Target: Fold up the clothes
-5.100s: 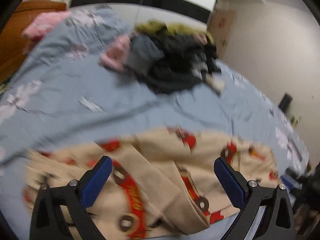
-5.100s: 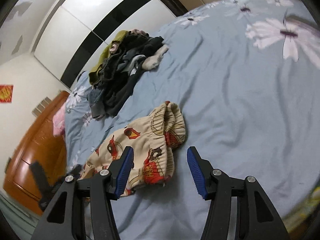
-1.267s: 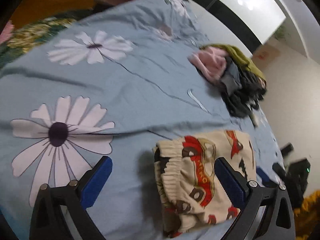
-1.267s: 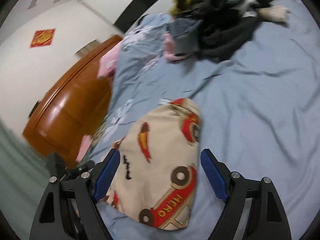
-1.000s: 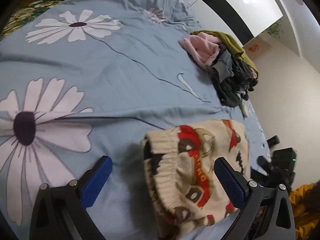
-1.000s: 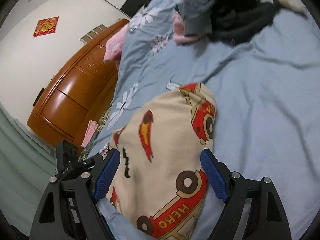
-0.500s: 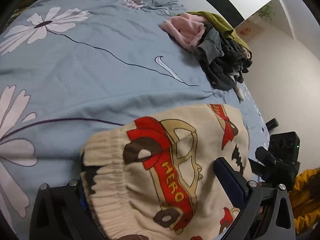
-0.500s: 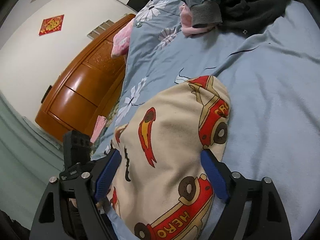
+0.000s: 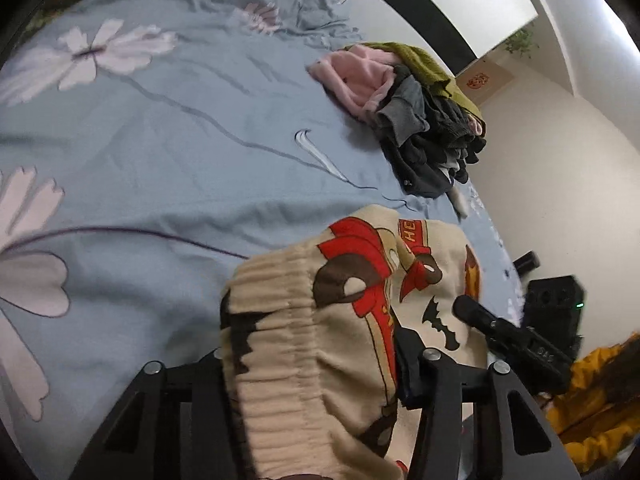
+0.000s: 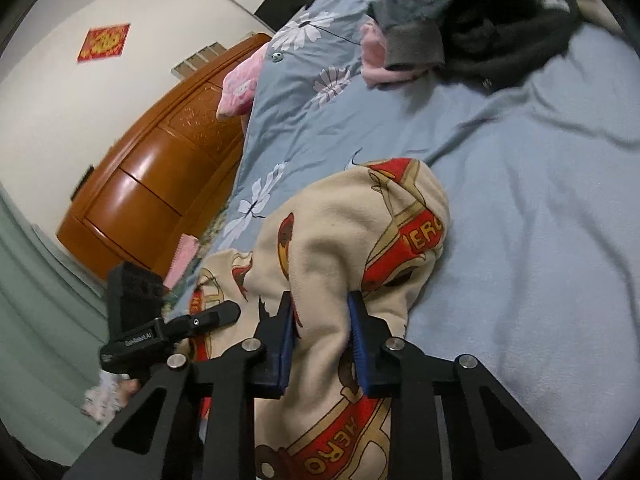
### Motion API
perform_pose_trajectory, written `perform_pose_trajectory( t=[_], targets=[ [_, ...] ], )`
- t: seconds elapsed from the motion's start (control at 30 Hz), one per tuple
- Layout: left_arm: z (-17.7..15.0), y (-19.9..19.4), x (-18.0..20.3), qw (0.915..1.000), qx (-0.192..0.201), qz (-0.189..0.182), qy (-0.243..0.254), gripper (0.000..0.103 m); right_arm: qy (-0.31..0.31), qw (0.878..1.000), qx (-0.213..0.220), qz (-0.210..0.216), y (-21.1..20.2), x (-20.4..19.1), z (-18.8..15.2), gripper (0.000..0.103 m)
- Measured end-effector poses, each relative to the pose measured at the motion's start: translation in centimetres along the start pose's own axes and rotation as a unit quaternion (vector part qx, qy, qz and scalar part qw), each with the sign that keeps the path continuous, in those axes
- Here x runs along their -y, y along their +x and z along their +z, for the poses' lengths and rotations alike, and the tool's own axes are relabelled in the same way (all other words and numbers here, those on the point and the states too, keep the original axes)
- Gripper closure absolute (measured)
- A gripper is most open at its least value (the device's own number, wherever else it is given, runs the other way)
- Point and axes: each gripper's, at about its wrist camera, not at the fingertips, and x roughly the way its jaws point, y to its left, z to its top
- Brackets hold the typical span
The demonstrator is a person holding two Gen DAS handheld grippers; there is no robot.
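Both grippers, left (image 9: 316, 364) and right (image 10: 320, 330), are closing on the pants (image 10: 348, 240) (folded); thick bunched fabric could slip free.

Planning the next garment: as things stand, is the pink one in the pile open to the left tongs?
Probably not yet: the left tongs are closing on the cream car-print pants. The pink garment lies uncovered across bare sheet.

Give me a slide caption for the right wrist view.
Right gripper closing on cream car-print fleece garment atop blue floral bedsheet.
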Motion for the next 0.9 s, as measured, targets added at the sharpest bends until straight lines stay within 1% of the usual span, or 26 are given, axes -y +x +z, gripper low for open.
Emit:
perform_pose_trajectory(
  t=[0.03,0.1,0.27,0.47,0.7,0.8,0.9],
  targets=[
    [0.0,-0.1,0.3,1.0000,0.004,0.005,0.007,0.054,-0.009,1.000,0.004,-0.003,-0.2,-0.5,0.1,0.079],
    [0.0,-0.2,0.4,0.9999,0.008,0.008,0.008,0.057,-0.014,1.000,0.011,0.005,-0.6,-1.1,0.3,0.080],
    [0.5,-0.8,0.0,0.9999,0.012,-0.003,-0.006,0.060,0.006,1.000,0.011,0.015,-0.6,-1.1,1.1,0.082],
    [2.6,-2.6,1.8,0.9994,0.035,-0.002,0.008,0.060,0.020,0.999,0.027,0.024,-1.6,-2.4,3.0,0.083],
    [5.9,-5.4,2.9,0.9974,0.069,-0.021,-0.003,0.061,0.016,0.998,0.043,0.037,-2.7,-6.1,7.0,0.083],
    [6.9,-7.0,2.8,0.9962,0.084,-0.017,-0.010,0.061,0.005,0.998,0.042,0.042,-2.7,-8.0,8.4,0.083],
    [8.0,-9.3,2.1,0.9945,0.103,-0.005,-0.018,0.060,-0.010,0.998,0.035,0.051,-1.5,-10.1,9.7,0.083]
  ],
)
